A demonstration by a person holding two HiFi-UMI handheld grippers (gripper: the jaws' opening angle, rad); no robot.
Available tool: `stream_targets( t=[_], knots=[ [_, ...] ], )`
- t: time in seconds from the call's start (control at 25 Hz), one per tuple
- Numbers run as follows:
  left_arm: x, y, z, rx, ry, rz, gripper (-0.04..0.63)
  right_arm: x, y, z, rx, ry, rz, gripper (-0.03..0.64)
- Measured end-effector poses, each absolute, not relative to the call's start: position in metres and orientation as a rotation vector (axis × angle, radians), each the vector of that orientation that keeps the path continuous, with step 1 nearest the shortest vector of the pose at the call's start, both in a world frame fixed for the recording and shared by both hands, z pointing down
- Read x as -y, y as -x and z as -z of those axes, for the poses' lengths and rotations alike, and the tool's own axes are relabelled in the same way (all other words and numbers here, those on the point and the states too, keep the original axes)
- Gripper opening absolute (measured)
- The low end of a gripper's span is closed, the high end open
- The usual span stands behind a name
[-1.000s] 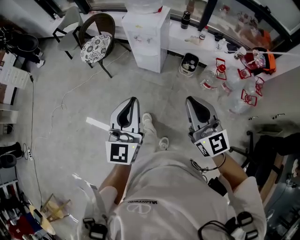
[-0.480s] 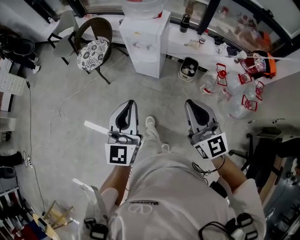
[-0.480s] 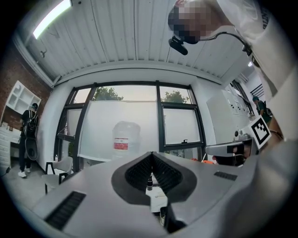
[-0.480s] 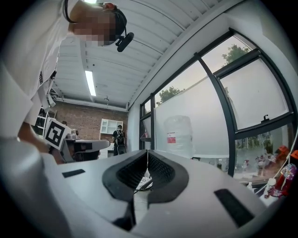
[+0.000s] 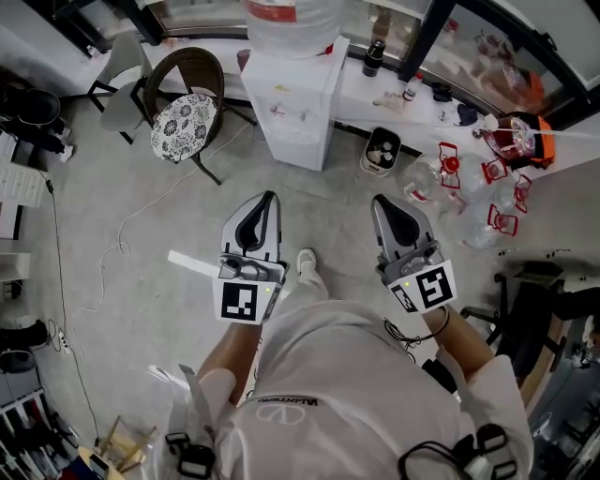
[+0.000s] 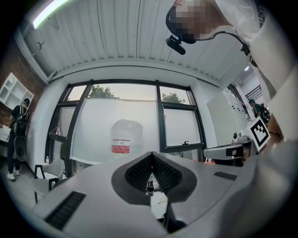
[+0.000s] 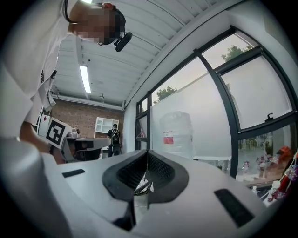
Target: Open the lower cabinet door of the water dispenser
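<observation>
The white water dispenser (image 5: 298, 98) stands against the window wall, a clear bottle (image 5: 292, 14) on top. Its front, with the lower cabinet door (image 5: 294, 142), faces me, and the door looks closed. My left gripper (image 5: 271, 197) and right gripper (image 5: 381, 201) are held side by side over the floor, pointing at the dispenser and still well short of it. Both are shut with nothing between the jaws. In the left gripper view the jaws of the left gripper (image 6: 151, 154) meet below the bottle (image 6: 125, 137). The right gripper view shows the right gripper (image 7: 148, 151) likewise, with the bottle (image 7: 177, 135) above its jaws.
A wicker chair with a patterned cushion (image 5: 186, 111) stands left of the dispenser. A small bin (image 5: 380, 150) and several empty jugs with red handles (image 5: 459, 183) lie to its right. A white strip (image 5: 192, 263) and a cable (image 5: 122, 239) lie on the floor at left.
The dispenser, chair and bin have slid lower and nearer in the head view as I walk towards them. Both grippers stay shut and keep their spacing.
</observation>
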State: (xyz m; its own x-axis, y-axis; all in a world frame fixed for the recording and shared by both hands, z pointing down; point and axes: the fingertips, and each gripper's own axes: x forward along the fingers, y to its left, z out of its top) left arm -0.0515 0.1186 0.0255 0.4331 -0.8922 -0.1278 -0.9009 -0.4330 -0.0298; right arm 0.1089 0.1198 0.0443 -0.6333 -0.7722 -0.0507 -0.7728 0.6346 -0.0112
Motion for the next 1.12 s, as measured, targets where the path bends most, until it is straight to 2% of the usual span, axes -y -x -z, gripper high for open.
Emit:
stream_targets(
  t=[0.24,0.64,0.88,1.12],
  knots=[
    [-0.077,0.061,-0.020,-1.561,2.609,-0.162,0.002,-0.083,-0.090,-0.050,-2.814,1.335,-0.009,0.016],
    [-0.025,0.050,-0.061,-1.544,2.675,-0.101,0.002,-0.031,-0.084,-0.085,-2.836,1.326,0.044,0.016],
    [0.013,0.033,-0.142,-1.598,2.677,-0.080,0.002,0.017,-0.092,-0.150,-2.842,1.289,0.053,0.016],
    [0.057,0.020,-0.260,-1.634,2.636,-0.064,0.002,0.064,-0.097,-0.263,-2.849,1.246,0.053,0.016]
  ],
)
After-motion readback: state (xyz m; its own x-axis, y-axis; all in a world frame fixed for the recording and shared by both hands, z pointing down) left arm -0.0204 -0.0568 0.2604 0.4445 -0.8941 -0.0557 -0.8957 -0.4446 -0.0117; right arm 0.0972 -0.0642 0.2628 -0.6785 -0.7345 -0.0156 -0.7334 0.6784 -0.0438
